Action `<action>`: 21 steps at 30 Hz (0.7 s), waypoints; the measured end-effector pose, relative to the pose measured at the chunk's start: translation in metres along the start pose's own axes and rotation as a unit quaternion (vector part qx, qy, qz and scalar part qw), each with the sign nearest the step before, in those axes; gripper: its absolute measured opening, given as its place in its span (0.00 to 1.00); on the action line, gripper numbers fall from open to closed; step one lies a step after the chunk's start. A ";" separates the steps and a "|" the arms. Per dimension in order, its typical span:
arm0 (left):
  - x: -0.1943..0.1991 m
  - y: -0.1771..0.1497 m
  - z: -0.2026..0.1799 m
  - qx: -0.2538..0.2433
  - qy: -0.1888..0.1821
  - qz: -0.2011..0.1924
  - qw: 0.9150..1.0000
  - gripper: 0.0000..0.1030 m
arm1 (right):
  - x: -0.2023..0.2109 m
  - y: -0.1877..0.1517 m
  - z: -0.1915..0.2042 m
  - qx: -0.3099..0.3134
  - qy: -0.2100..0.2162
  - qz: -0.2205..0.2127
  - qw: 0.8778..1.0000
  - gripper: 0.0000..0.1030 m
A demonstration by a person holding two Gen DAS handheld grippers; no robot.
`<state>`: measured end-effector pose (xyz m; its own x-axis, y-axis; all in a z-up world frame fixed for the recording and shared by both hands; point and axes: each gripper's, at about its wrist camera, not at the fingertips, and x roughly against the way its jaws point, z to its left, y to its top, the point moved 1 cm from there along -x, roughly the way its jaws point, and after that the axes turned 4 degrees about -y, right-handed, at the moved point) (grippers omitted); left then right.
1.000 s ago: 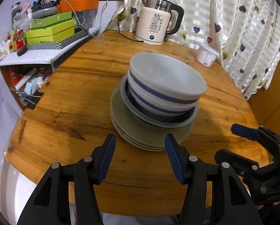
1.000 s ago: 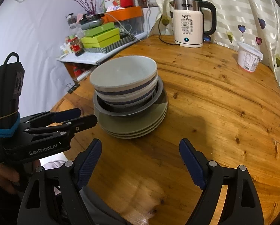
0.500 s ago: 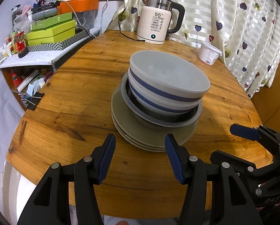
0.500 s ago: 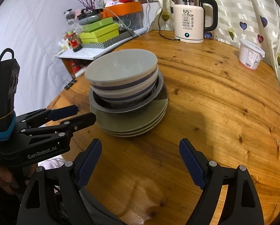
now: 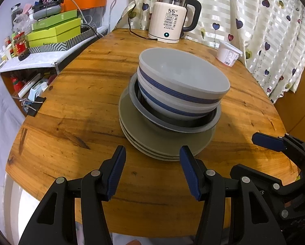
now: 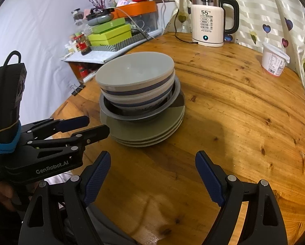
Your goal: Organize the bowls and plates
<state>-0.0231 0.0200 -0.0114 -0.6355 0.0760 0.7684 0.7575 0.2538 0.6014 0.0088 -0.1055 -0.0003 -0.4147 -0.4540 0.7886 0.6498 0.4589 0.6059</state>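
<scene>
At the middle of both frames the blue-striped bowls (image 5: 181, 85) sit stacked on the plates (image 5: 162, 143) on the wooden surface (image 5: 81, 106), so both jaws, wide open and holding nothing, should probably stay clear and not bump it.

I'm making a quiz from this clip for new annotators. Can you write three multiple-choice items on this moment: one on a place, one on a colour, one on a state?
1. Where do the bowls sit?
A. beside the kettle
B. on the stack of plates
C. on the side shelf

2. What colour are the bands around the two top bowls?
A. red
B. green
C. blue

3. How is the right gripper?
A. open and empty
B. shut on a plate
C. shut on the tub

Key:
1 B: the bowls are nested on the plates in mid-table, well short of the kettle.
2 C: both bands are blue.
3 A: its jaws stand wide apart over bare wood.
</scene>
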 end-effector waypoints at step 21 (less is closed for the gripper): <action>-0.001 -0.002 0.002 -0.001 0.009 0.006 1.000 0.54 | 0.002 0.000 0.003 0.002 0.001 0.001 1.000 0.83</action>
<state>-0.0241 0.0216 -0.0138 -0.6237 0.0618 0.7792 0.7651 0.2520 0.5925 0.0065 -0.1043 0.0011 -0.4120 -0.4544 0.7898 0.6483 0.4630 0.6045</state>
